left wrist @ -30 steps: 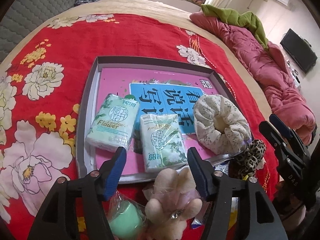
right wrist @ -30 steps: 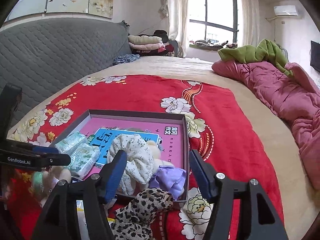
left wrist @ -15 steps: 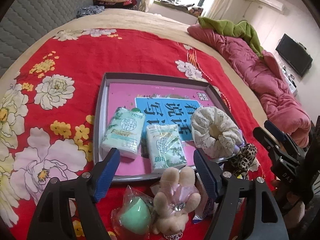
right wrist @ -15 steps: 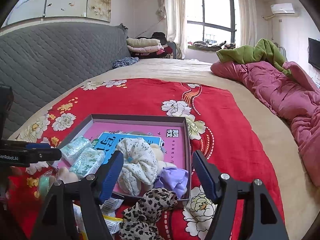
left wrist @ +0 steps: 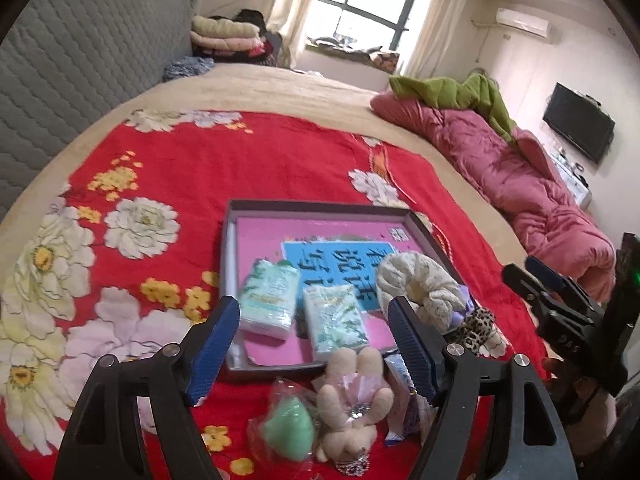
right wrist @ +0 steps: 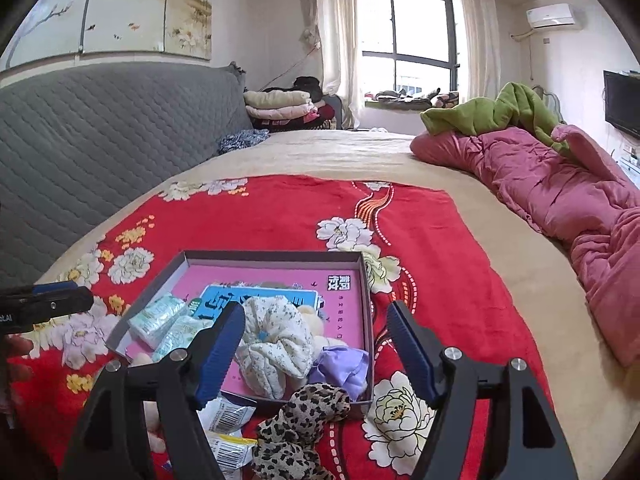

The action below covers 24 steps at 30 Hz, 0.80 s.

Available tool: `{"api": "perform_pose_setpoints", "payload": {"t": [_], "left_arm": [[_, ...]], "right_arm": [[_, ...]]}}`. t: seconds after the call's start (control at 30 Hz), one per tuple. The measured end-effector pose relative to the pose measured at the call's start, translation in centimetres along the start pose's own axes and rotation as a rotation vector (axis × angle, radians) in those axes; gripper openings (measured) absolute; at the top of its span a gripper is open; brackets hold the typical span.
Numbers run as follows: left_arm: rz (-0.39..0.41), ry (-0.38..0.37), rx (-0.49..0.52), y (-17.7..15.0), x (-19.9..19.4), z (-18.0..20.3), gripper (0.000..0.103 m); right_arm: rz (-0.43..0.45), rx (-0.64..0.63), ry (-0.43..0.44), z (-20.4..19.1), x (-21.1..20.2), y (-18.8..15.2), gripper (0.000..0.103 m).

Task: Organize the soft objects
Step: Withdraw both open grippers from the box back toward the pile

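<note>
Bed (right wrist: 340,152) with red floral blanket (left wrist: 248,160) spread on it. Landmark: shallow grey box (left wrist: 320,206), pink-lined, lying flat on the blanket. Pink quilt (left wrist: 520,184) well to the right of the box, along the bed edge.

Inside the box: white floral scrunchie (left wrist: 420,284) at its right side, two tissue packs (left wrist: 272,300) (left wrist: 334,316) side by side at its left and middle, purple scrunchie (right wrist: 340,364) in the near right corner, touching the white one.

Outside the box, just beside its near wall: leopard scrunchie (right wrist: 304,408) at the near right corner, beige plush toy (left wrist: 352,396) in front of the middle, green sponge in clear wrap (left wrist: 286,432) left of the plush, small snack packets (right wrist: 228,416) between plush and leopard scrunchie.

Left gripper (left wrist: 316,344) hovers over the near wall of the box, jaws spread wide, holding nothing. Right gripper (right wrist: 316,344) hovers over the near right corner of the box, jaws also spread wide, nothing between them.
</note>
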<state>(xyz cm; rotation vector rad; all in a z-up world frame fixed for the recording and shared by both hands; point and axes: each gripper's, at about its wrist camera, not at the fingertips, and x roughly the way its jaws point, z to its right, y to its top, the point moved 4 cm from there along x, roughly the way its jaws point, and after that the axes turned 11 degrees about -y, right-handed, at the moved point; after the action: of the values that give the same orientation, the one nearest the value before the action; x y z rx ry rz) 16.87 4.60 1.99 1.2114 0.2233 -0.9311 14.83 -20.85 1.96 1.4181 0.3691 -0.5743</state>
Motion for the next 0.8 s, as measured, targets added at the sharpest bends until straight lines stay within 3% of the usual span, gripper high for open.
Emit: {"api": "perform_pose_setpoints", "payload": {"t": [0.43, 0.8], "left_arm": [[0.133, 0.042, -0.066, -0.3, -4.7, -1.9, 0.078], [0.154, 0.081, -0.081, -2.4, -6.9, -1.6, 0.078]], "right_arm": [[0.084, 0.041, 0.016, 1.1, -4.1, 2.2, 0.073], [0.116, 0.067, 0.042, 1.7, -6.1, 2.7, 0.073]]}}
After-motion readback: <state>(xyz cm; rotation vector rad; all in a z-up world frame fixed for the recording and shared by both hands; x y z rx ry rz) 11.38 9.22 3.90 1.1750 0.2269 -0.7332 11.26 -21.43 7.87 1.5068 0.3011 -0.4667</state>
